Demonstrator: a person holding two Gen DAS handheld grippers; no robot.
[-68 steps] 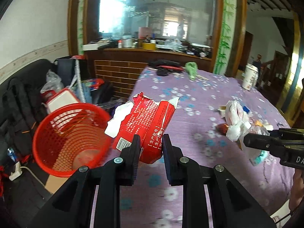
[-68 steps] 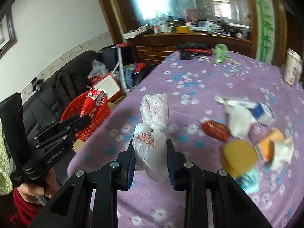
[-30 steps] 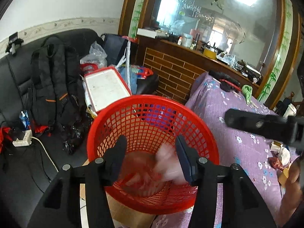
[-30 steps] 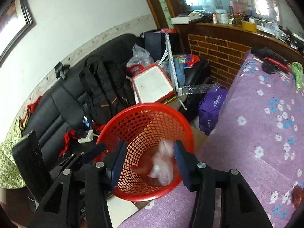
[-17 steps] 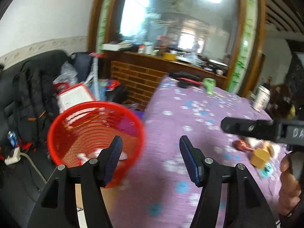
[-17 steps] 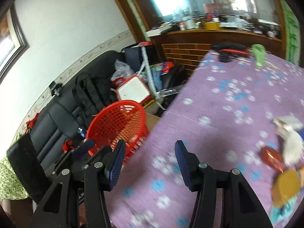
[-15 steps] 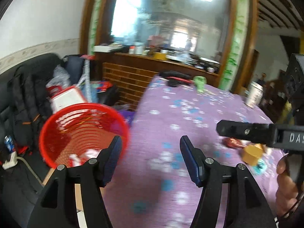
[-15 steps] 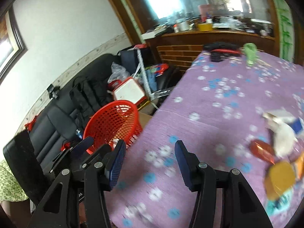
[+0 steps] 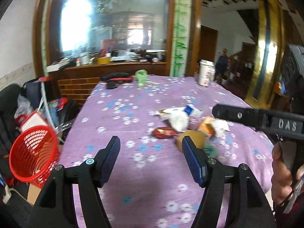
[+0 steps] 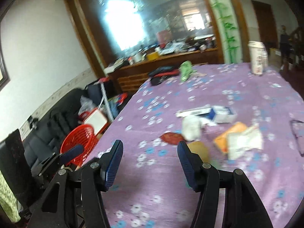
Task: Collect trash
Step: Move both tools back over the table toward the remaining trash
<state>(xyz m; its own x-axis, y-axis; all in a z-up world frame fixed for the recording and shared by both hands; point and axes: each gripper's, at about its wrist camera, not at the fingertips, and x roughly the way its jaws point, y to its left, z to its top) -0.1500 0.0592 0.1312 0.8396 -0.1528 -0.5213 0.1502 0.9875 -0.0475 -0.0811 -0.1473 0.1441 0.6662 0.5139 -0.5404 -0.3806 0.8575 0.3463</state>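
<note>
My left gripper (image 9: 151, 148) is open and empty above the purple flowered tablecloth (image 9: 133, 110). My right gripper (image 10: 149, 152) is open and empty too; it shows side-on in the left wrist view (image 9: 247, 116). A pile of trash lies ahead of both: a red wrapper (image 9: 164, 132) (image 10: 172, 138), a white crumpled bag (image 9: 177, 121) (image 10: 191, 126), a yellow round lid (image 9: 190, 139) (image 10: 199, 149), an orange packet (image 9: 208, 126) (image 10: 230, 134) and a blue-white box (image 9: 191, 110) (image 10: 221, 113). The red mesh basket (image 9: 32, 154) (image 10: 79, 140) stands on the floor left of the table.
A paper cup (image 9: 206, 72) (image 10: 256, 57), a green item (image 9: 141, 77) and black-red items (image 9: 116, 80) sit at the table's far end. A black sofa with a backpack (image 10: 57, 121) and a white-red box (image 10: 96, 120) lie left of the table.
Both grippers let their trash go into the red basket, opened, and swung right from the basket to face the trash pile on the table.
</note>
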